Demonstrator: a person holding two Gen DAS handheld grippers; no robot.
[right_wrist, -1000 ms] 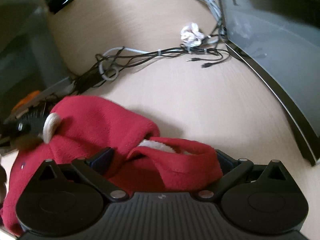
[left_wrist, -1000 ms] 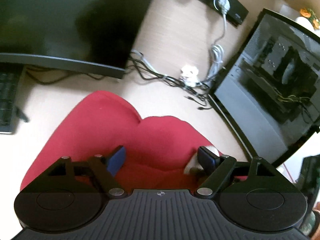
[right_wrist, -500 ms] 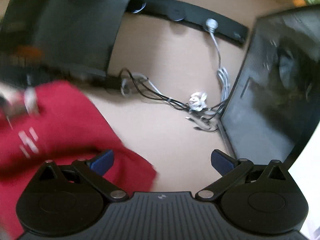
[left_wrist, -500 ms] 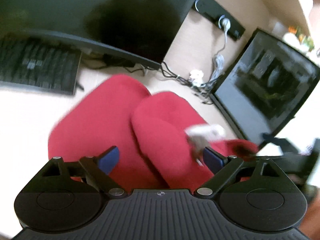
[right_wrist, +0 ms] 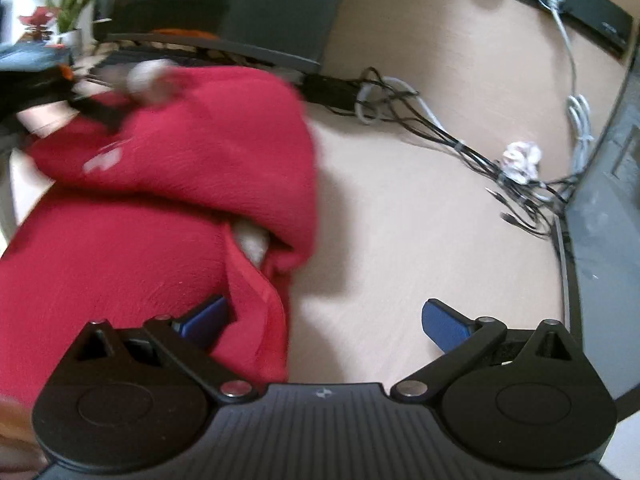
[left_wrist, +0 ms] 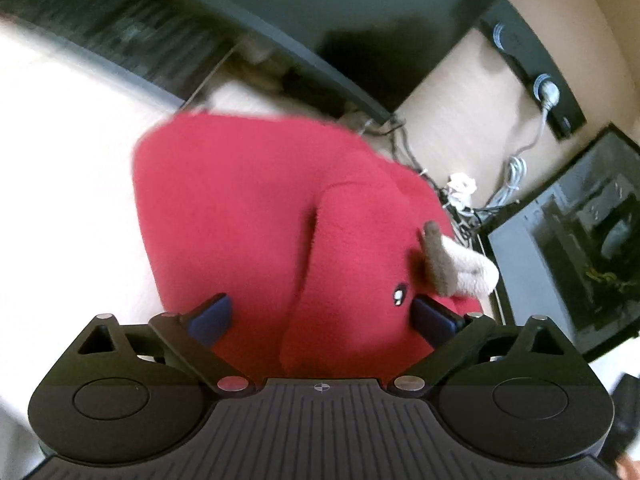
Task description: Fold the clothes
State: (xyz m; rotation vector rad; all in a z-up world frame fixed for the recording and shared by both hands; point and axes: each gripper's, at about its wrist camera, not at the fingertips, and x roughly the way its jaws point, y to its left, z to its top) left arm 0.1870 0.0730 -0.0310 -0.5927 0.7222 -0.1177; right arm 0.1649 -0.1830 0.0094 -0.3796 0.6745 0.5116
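Both my claws are spread wide, holding nothing: left claw (left_wrist: 322,316) over the red fleece (left_wrist: 256,216) on the desk (right_wrist: 420,208); right claw (right_wrist: 324,322) beside it. Grabbing thick folds could bunch it toward the cables (right_wrist: 440,128).

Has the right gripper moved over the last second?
Yes. The right gripper, jaws open, has drawn back from the cables; the garment now lies left, off centre.

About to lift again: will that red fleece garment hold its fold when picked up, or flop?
Likely floppy: the red fleece garment already lies in soft rounded rolls, no crisp crease. Probably light but bulky, since the pile looks thick. The stuffed horn may dangle or snag. Both the left gripper and right gripper have jaws open.
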